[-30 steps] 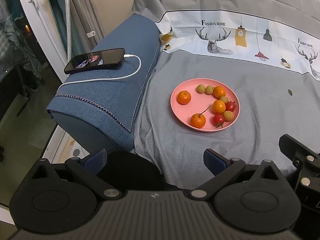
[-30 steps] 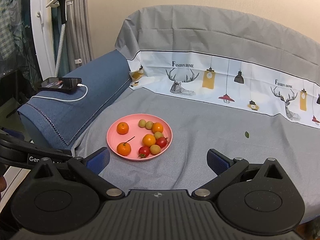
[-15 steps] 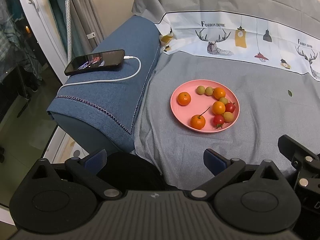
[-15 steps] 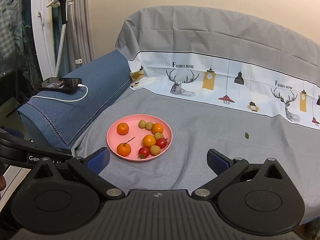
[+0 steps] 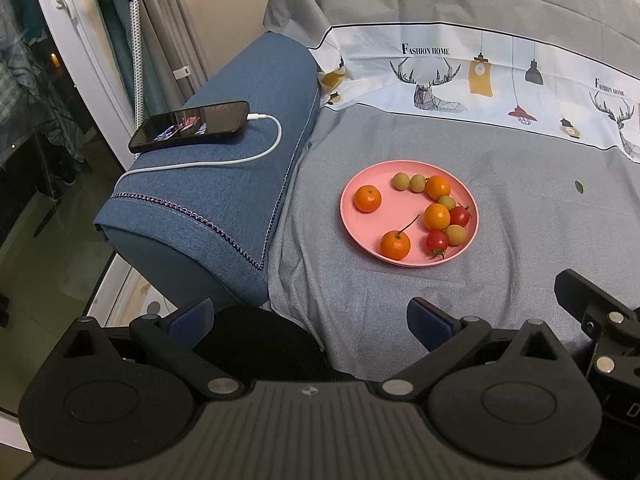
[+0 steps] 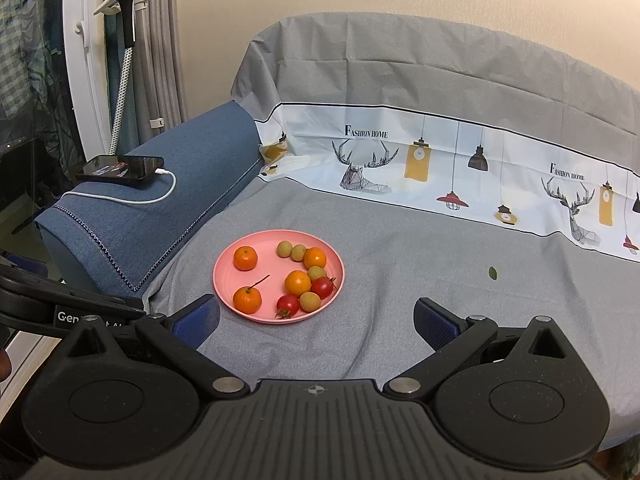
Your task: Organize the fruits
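Note:
A pink plate (image 5: 362, 222) (image 6: 228, 276) rests on the grey cloth and holds several small oranges, two red cherry tomatoes (image 5: 437, 241) (image 6: 288, 304) and several pale green fruits (image 5: 400, 181) (image 6: 284, 249). One orange (image 5: 367, 198) (image 6: 245, 258) lies apart at the plate's left side. Another orange (image 5: 395, 245) (image 6: 247, 299) has a thin stem. My left gripper (image 5: 310, 318) is open, well short of the plate and to its left. My right gripper (image 6: 316, 316) is open too, just in front of the plate, with nothing between its fingers.
A blue sofa arm (image 5: 224, 196) (image 6: 160, 196) stands left of the plate, with a black phone (image 5: 190, 125) (image 6: 120, 167) and its white cable (image 5: 224, 160) on top. A small green leaf (image 6: 493, 273) lies on the cloth to the right. Curtains and a glass door are at far left.
Both views have shifted only slightly; the plate sits a little lower in each frame. The fruits have not moved and both grippers remain open.

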Available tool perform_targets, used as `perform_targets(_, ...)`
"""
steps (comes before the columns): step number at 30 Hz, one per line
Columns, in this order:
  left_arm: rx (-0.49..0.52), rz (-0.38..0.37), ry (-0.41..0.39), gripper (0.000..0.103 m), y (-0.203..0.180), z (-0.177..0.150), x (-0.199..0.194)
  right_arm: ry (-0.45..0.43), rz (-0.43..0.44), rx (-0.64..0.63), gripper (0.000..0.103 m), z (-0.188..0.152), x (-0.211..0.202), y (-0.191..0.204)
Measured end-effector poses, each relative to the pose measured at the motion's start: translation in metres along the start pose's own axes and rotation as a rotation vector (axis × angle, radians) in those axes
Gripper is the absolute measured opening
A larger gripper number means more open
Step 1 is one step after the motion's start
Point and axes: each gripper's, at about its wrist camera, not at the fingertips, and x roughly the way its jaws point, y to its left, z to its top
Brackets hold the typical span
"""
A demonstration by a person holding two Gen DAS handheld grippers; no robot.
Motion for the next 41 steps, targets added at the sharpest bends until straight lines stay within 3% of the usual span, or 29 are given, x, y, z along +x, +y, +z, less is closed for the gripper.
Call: perform_targets(41, -0.005, 0.003, -0.007, 0.103, 0.0003, 0.003, -0.0019, -0.002, -0.001, -0.001, 0.102, -0.0009, 0.0002, 0.0011)
